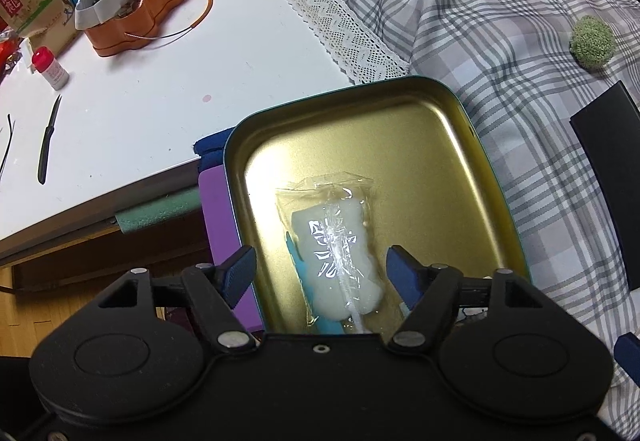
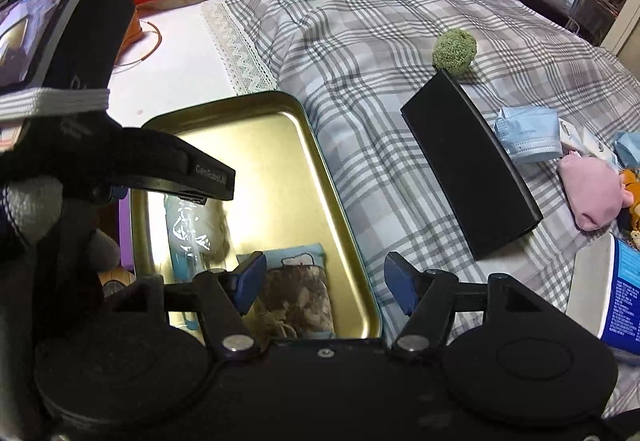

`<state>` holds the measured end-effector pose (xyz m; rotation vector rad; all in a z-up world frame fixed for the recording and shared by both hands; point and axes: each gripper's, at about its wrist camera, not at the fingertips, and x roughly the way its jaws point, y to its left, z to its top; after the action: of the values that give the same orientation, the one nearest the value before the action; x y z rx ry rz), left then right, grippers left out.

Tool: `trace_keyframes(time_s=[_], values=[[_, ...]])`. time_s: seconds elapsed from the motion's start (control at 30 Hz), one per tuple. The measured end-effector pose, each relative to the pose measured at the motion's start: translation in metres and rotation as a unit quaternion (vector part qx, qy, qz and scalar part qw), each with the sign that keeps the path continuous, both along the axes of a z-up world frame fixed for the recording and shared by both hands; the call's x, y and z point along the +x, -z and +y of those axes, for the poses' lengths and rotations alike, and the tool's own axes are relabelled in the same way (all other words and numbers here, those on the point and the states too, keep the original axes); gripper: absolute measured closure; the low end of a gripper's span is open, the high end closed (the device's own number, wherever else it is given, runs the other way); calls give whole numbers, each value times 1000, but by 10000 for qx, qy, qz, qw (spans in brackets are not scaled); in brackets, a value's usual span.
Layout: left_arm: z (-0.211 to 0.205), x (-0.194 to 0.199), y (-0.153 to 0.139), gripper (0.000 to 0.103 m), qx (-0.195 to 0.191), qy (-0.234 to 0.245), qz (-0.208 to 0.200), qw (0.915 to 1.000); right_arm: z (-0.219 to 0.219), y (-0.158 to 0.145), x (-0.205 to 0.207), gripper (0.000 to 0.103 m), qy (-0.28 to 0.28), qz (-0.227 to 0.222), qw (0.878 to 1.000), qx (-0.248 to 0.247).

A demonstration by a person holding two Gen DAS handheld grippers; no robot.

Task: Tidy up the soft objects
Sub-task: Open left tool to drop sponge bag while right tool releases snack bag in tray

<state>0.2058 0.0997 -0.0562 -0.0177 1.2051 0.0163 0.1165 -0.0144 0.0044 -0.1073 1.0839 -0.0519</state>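
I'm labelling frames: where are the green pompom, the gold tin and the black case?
green pompom (image 2: 455, 50), right wrist view, its fuzzy middle.
gold tin (image 1: 400, 145), left wrist view, bare floor.
black case (image 2: 468, 169), right wrist view, top face.

Plaid bed (image 2: 360, 41): tin tray (image 2: 344, 241), pompom (image 2: 455, 50).

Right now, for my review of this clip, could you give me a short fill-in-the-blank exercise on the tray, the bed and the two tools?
1. The wrapped white sponge lies inside the gold ____.
2. The fuzzy ball on the checked blanket is ____ in colour.
3. The left tool hangs over the sponge with its jaws ____.
4. Beside the pink pouch lies a light blue face ____.

Missing words: tray; green; open; mask
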Motion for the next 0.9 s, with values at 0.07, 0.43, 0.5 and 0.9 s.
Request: trace_keyframes(time_s=[0.07, 0.43, 0.5, 0.9], values=[[0, 0, 0, 34, 0, 15, 8, 10000, 0, 0, -1, 39, 10, 21, 10000, -13], [1, -4, -2, 31, -63, 80, -8, 9999, 0, -5, -7, 39, -21, -24, 10000, -28], [1, -5, -4, 31, -87, 99, -21, 9999, -1, -5, -8, 39, -12, -23, 10000, -27], [-7, -19, -17, 31, 0, 340, -348, 9988, -8, -8, -15, 39, 54, -68, 9999, -75]])
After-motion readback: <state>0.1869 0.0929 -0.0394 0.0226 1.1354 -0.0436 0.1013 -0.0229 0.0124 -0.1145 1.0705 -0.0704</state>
